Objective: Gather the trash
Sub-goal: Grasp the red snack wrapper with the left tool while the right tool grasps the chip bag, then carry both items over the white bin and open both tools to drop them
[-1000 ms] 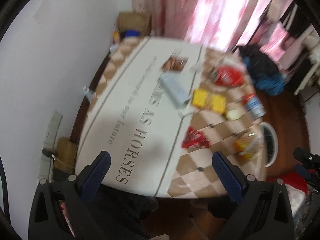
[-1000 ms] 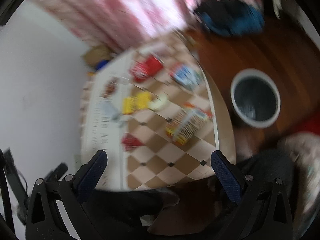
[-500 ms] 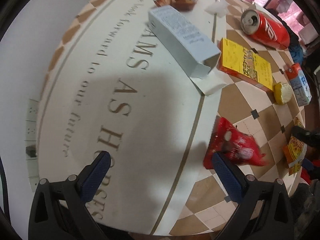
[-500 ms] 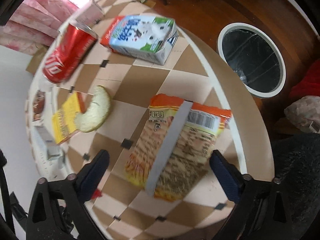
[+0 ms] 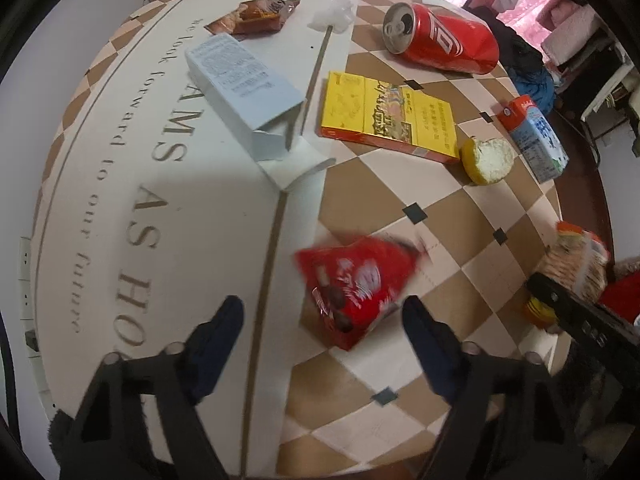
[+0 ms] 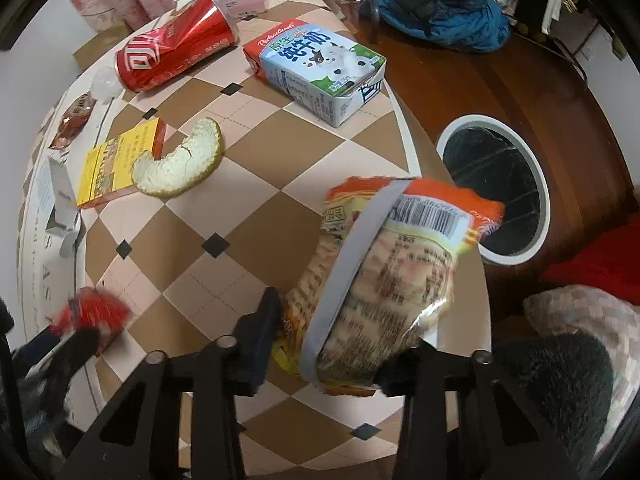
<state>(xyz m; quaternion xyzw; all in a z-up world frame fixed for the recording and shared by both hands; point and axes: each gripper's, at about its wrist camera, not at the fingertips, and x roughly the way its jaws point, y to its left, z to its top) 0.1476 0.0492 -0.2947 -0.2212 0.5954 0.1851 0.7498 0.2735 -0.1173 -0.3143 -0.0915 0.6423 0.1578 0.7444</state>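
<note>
Trash lies on a round checkered table (image 5: 372, 184). My left gripper (image 5: 320, 320) is open, its fingers either side of a red snack packet (image 5: 356, 284), which is blurred. My right gripper (image 6: 332, 340) has its fingers closing around an orange noodle packet (image 6: 384, 280) near the table's right edge; contact is unclear. The noodle packet also shows in the left wrist view (image 5: 576, 264). A red can (image 6: 176, 48), a milk carton (image 6: 316, 68), an orange peel (image 6: 180, 160), a yellow box (image 5: 388, 116) and a white box (image 5: 244, 96) lie further off.
A white-rimmed bin with a black liner (image 6: 496, 188) stands on the wooden floor right of the table. A brown snack wrapper (image 5: 256, 16) and a clear plastic scrap (image 5: 334, 16) lie at the far side. A blue bag (image 6: 436, 16) lies on the floor.
Both grippers have come down close to the table. The left fingers have narrowed around the red packet; the right fingers have narrowed around the noodle packet, which now looks tilted up.
</note>
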